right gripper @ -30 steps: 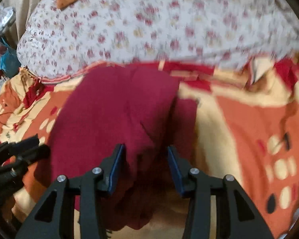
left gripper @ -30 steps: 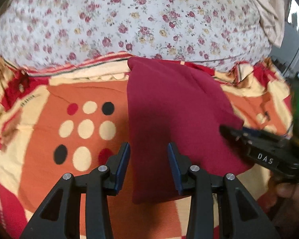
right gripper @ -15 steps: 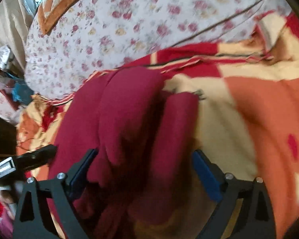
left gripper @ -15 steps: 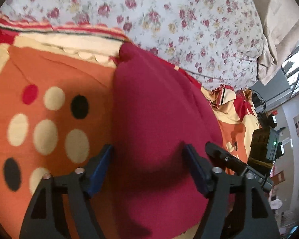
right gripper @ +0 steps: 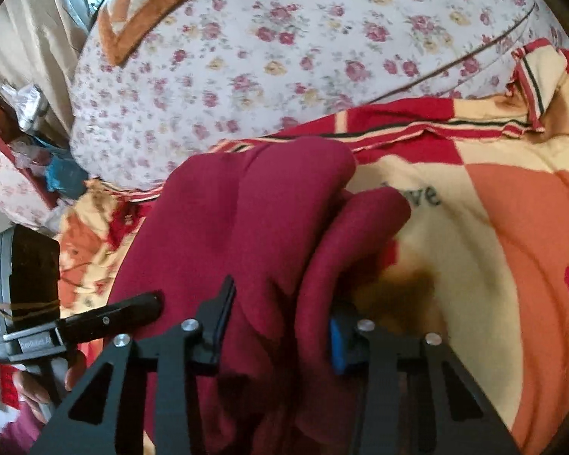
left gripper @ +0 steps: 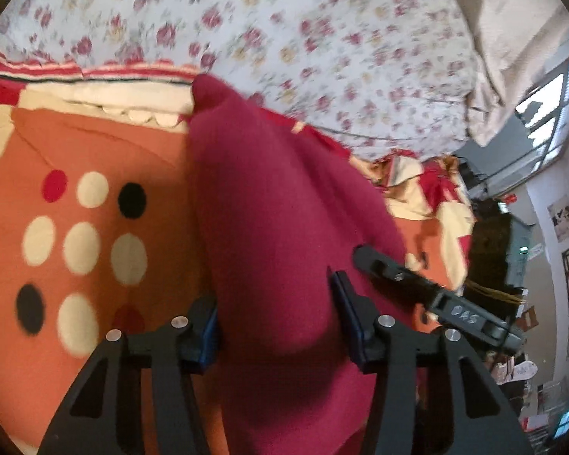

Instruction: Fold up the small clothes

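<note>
A dark red garment (left gripper: 277,204) lies on an orange patterned blanket (left gripper: 87,151) and runs away from me toward the floral bedding. My left gripper (left gripper: 275,318) is closed on the near end of the garment, with cloth bunched between the fingers. In the right wrist view the same garment (right gripper: 254,212) shows as thick folds with a rolled part at the right. My right gripper (right gripper: 280,314) is closed on its near end too. Each gripper shows in the other's view: the right one (left gripper: 428,295) and the left one (right gripper: 95,326).
White floral bedding (left gripper: 284,30) rises behind the blanket. A beige curtain (left gripper: 519,38) and a window are at the far right. Clutter and a blue bag (right gripper: 62,176) lie left of the bed in the right wrist view.
Both grippers opened wide half a second ago, moved in over the near end of the garment, and have now closed on the cloth. The garment is bunched and lifted at the near end.
</note>
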Demonstrator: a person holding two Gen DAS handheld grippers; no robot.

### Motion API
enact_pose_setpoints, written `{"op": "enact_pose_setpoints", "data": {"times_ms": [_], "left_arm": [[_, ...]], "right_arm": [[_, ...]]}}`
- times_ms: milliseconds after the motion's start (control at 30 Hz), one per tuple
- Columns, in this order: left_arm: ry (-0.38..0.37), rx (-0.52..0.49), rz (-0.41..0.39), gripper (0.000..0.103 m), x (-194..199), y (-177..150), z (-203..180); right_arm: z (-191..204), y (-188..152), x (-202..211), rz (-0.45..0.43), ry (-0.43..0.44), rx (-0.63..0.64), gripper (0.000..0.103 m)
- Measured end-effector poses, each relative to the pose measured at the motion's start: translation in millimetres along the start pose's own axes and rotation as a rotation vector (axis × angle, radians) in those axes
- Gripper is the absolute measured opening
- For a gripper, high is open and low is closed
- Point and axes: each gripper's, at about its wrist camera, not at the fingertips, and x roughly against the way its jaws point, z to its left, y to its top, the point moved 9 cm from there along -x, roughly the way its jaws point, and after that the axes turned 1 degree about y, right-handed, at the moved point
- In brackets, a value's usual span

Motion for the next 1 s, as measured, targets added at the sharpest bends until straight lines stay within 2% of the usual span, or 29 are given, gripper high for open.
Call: {"op": "enact_pose_setpoints", "data": {"times_ms": [167, 267, 300, 367, 400, 500, 567, 667, 800, 900, 967, 1000], "left_arm": [[0.003, 0.016, -0.008, 0.030, 51.1, -32.6, 1.9], [0.047, 0.030, 0.017, 0.031, 55.8, -66.1, 19.1], [0.075, 0.036, 0.032, 0.031, 52.2, -77.3, 27.3], [0.129, 0.064, 0.070, 0.037, 40.8, -96.9, 48.3], [0.132, 0.079, 0.067, 0.042, 38.6, -101.3, 53.8], [0.131, 0.101, 0.027, 0.044, 50.8, -101.1, 56.2], [0.204, 0.057, -0.027, 0.044, 65.4, -94.2, 54.2], [0.328, -0.027, -0.109, 0.044, 85.1, -84.4, 48.9], [0.422, -0.100, -0.193, 0.044, 101.2, -76.2, 39.4], [0.478, -0.141, -0.224, 0.044, 105.8, -77.1, 32.6], [0.509, -0.154, -0.227, 0.044, 107.2, -80.1, 31.4], [0.527, -0.165, -0.234, 0.044, 108.4, -81.7, 30.1]], "right_arm": [[44.7, -36.9, 26.5, 0.036, 0.047, 0.063, 0.041], [57.3, -67.6, 26.7, 0.077, 0.045, 0.079, 0.045], [57.0, -83.6, 18.1, 0.114, 0.019, 0.095, 0.047], [48.0, -98.3, 8.1, 0.140, -0.062, 0.118, 0.063], [45.0, -103.1, 6.5, 0.142, -0.093, 0.137, 0.064], [48.8, -100.3, 26.3, 0.108, -0.114, 0.138, 0.066], [52.3, -94.1, 40.0, 0.088, -0.136, 0.148, 0.067], [72.2, -79.5, 68.0, -0.007, -0.155, 0.227, 0.067], [110.2, -73.4, 85.7, -0.089, -0.110, 0.339, 0.063], [121.0, -85.9, 66.6, -0.039, -0.105, 0.387, 0.050], [109.7, -98.9, 46.1, 0.014, -0.174, 0.408, 0.044], [94.9, -108.1, 33.9, 0.056, -0.250, 0.407, 0.043]]}}
